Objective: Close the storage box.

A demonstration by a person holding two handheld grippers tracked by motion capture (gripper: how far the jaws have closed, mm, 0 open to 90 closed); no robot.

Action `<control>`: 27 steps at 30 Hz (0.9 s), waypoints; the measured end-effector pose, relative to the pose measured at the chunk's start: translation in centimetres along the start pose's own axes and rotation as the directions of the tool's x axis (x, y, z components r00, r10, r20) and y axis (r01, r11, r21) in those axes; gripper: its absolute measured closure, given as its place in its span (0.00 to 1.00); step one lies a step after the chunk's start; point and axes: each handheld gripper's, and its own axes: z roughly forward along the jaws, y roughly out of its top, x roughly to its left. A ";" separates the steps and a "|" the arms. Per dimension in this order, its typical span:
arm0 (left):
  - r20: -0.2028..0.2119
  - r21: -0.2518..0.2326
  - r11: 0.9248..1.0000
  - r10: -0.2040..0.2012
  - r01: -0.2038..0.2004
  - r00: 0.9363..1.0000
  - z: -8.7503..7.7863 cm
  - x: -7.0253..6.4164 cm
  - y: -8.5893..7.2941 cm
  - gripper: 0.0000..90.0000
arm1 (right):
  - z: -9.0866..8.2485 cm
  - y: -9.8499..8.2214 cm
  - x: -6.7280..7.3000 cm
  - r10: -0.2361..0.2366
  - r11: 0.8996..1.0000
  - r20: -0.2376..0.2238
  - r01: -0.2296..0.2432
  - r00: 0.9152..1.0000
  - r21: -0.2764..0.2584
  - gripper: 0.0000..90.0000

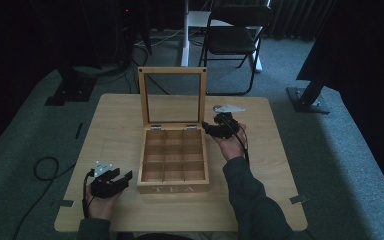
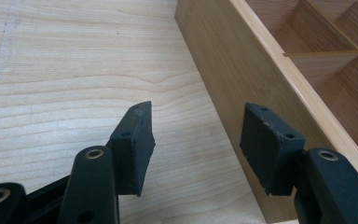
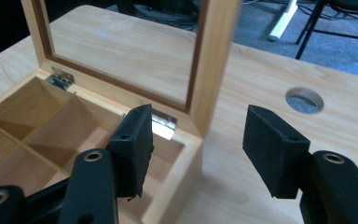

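Note:
A wooden tea box marked TEA stands mid-table with its glass lid upright and its several compartments bare. My left gripper rests low at the box's front left corner. In the left gripper view it is open with nothing between the jaws, and its right pad lies close to the box's side wall. My right gripper hovers at the box's back right corner. In the right gripper view it is open, above the box rim, with the lid's frame post just beyond the jaws, untouched.
The light wooden table has a round cable hole behind the right gripper. A black folding chair and a white post stand on the grey carpet beyond the table. A cable loops on the floor at the left.

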 end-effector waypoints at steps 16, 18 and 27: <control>-0.011 -0.002 1.000 -0.003 0.003 1.000 -0.2 0.2 -0.3 0.50 | 2.7 3.0 -0.9 0.010 1.000 0.001 -0.010 1.000 0.000 0.43; -0.012 0.001 1.000 -0.002 0.002 1.000 -0.3 0.3 -0.3 0.49 | 3.0 3.2 -1.0 0.011 1.000 0.000 -0.011 1.000 0.006 0.41; -0.015 0.001 1.000 -0.002 0.002 1.000 -0.3 0.3 -0.4 0.49 | 3.8 4.3 -1.3 0.004 1.000 0.000 -0.004 1.000 0.006 0.40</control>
